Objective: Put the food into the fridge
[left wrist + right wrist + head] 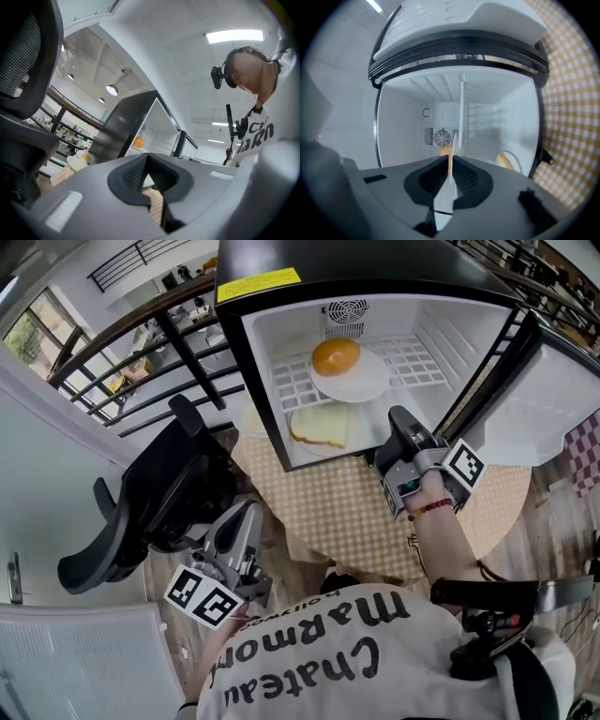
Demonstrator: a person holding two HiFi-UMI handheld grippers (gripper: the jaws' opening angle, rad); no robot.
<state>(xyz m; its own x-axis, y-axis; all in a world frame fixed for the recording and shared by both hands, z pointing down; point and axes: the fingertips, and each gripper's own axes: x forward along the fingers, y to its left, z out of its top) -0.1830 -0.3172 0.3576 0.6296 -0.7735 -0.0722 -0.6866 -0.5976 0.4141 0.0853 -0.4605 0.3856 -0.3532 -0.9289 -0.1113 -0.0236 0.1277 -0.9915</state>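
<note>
The small fridge [267, 352] stands open on the checked tablecloth. An orange bun [336, 356] sits on a white plate [373, 382] on the wire shelf. Below it, a slice of bread [319, 426] lies on a second plate on the fridge floor. My right gripper [398, 420] is shut and empty at the fridge's mouth, just right of the bread. In the right gripper view, the right gripper [450, 176] points into the fridge, with the bun [445, 151] and the bread [504, 161] ahead. My left gripper [246, 514] hangs low at the left, shut and empty.
The fridge door [553, 409] is swung open to the right. A black office chair [159, 493] stands close to the left gripper. A railing [141, 334] runs behind. The left gripper view shows a white plate of food [77, 161] on the table beside the fridge [124, 126].
</note>
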